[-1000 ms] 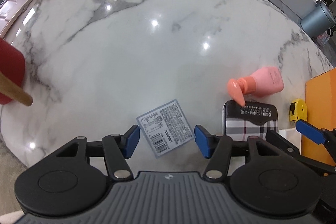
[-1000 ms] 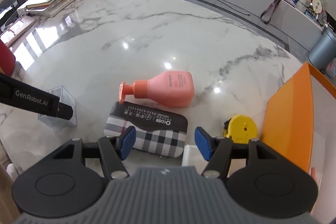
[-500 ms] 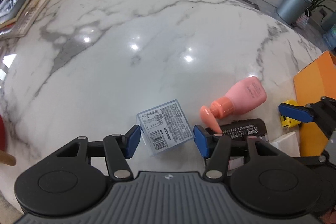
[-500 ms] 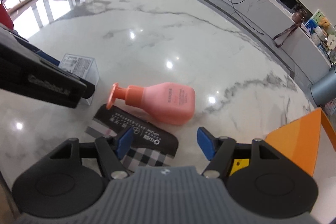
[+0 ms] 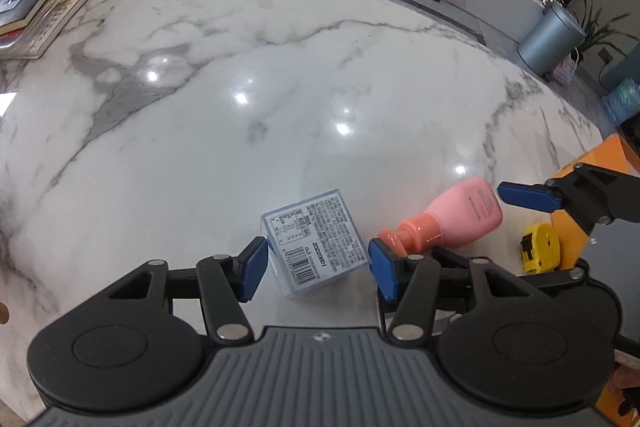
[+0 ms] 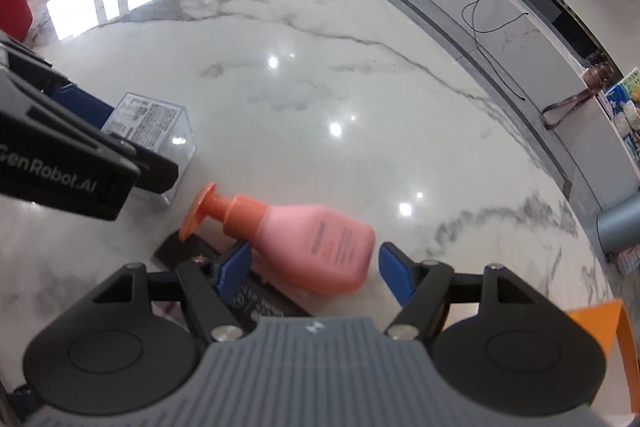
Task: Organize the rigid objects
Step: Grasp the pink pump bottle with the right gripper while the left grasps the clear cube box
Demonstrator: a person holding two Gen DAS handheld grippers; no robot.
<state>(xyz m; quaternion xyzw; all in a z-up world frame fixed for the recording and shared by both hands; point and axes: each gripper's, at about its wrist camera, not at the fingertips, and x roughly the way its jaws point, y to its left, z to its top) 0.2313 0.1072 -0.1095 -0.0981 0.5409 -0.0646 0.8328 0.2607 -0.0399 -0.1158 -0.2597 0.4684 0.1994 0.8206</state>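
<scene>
1. Marble table (image 5: 200,155) bears every item loose; as I judge it, sorting has barely begun.
2. Left gripper (image 5: 314,267) spreads wide around the clear plastic box (image 5: 316,241).
3. Right gripper (image 6: 314,273) gapes wide around the pink pump bottle (image 6: 308,243), which lies flat, long axis sideways, pump pointing left, partly over a plaid-and-black case (image 6: 188,251).
4. Yellow tape measure (image 5: 540,253) waits near the orange box (image 5: 600,155).

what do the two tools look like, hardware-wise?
Both match: the left tool and right tool have blue pads on black linkage arms with silver pivot pins, round black housings and a ribbed grey body. The left tool's side reads "GenRobot.AI" in white. No cables or sleeves show.
</scene>
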